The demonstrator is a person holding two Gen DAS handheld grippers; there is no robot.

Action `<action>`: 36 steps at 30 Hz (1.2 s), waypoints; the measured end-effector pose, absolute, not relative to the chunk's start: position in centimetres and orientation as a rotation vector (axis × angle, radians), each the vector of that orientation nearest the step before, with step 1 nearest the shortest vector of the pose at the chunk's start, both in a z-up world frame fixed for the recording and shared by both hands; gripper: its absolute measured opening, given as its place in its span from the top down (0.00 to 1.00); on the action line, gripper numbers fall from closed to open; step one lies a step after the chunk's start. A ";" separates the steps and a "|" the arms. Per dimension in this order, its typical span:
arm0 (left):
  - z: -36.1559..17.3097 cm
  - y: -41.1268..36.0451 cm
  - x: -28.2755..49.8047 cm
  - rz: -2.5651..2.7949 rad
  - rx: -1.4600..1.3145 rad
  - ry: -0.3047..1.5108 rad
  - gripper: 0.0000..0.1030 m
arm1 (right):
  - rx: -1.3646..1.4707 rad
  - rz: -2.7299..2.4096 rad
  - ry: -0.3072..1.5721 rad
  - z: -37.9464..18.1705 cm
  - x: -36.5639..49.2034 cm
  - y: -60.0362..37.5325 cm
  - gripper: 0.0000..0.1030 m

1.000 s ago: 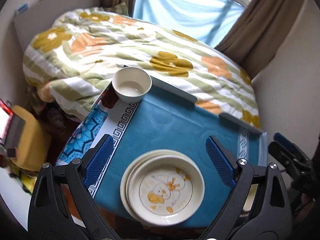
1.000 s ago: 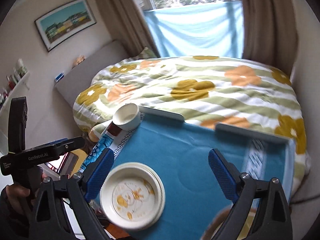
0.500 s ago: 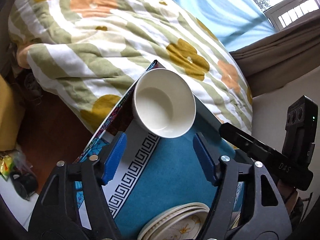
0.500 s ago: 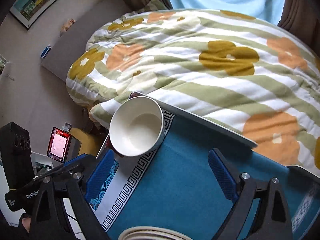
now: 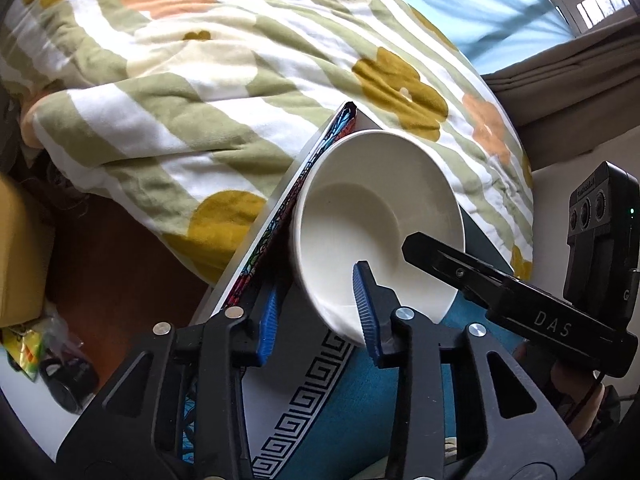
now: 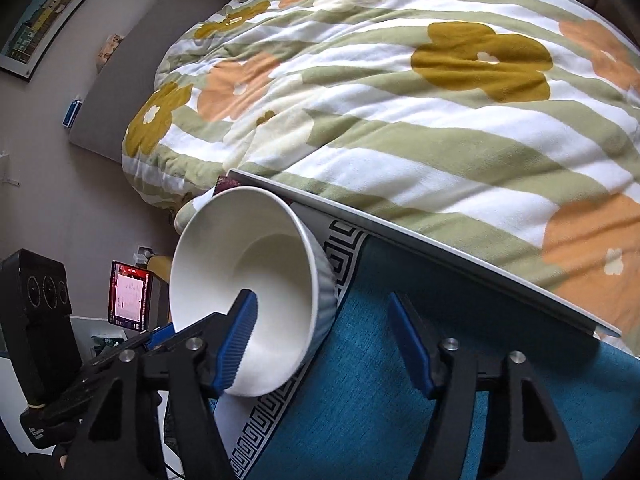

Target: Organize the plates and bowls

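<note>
The left gripper [image 5: 318,314] has its jaws closing on the near wall of the white bowl [image 5: 376,224]: one blue pad sits inside the bowl against the inner wall, the other stands outside it, and a gap still shows between the outer pad and the bowl, so the pads do not yet press from both sides. The right gripper [image 6: 326,346] is closing too, straddling the bowl's rim from the other side: its left pad is inside the bowl, its right pad well clear of the ribbed outer wall, over the blue cloth. Neither gripper has a firm hold as far as the views show.

The bowl is empty and sits between each pair of jaws at the far left corner of the table [image 6: 460,252], partly on the white border with the black key pattern [image 6: 340,248] and just beside the blue tablecloth [image 6: 400,420]. In the left wrist view the right gripper's black finger reaches over the bowl's rim from the right.

Beyond the jaws, past the table's far edge, lies a bed with a striped floral duvet [image 6: 400,100]. Left of the right gripper's jaws a lit screen [image 6: 130,294] stands near the floor
</note>
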State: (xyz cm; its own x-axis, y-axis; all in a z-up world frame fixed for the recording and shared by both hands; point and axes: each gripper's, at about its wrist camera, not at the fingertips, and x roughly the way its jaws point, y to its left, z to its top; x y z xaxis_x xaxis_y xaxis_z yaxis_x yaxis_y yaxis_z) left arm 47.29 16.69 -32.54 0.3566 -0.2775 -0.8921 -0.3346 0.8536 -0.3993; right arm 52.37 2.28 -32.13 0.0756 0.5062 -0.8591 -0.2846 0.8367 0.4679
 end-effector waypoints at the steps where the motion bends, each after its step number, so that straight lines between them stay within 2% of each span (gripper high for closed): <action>1: -32.6 16.5 47.4 0.047 -0.569 1.228 0.72 | 0.197 0.601 1.374 -32.2 52.4 2.3 0.54; 3: -32.7 16.4 47.5 0.062 -0.547 1.228 0.77 | 0.191 0.606 1.373 -32.4 52.5 2.4 0.69; 7: -32.8 16.6 47.6 0.069 -0.546 1.223 0.79 | 0.205 0.645 1.370 -32.5 52.4 2.7 0.82; 15: -31.6 15.4 47.6 0.071 -0.463 1.212 0.79 | 0.171 0.634 1.348 -32.3 52.0 2.6 0.83; 23: -27.4 12.5 46.6 0.037 -0.392 1.163 0.79 | 0.225 0.618 1.279 -29.2 49.7 -0.6 0.83; 36: -19.7 -2.3 38.0 -0.127 -0.282 1.133 0.80 | 0.281 0.448 1.143 -20.6 37.3 -15.5 0.83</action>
State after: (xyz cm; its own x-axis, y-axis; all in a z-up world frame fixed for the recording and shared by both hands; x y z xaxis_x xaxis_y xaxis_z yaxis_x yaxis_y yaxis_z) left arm 38.01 -2.26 -19.71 0.4212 -0.2416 -0.8742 -0.0428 0.9575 -0.2852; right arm 37.29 -15.47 -20.65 0.3408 0.4790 -0.8089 -0.1980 0.8777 0.4363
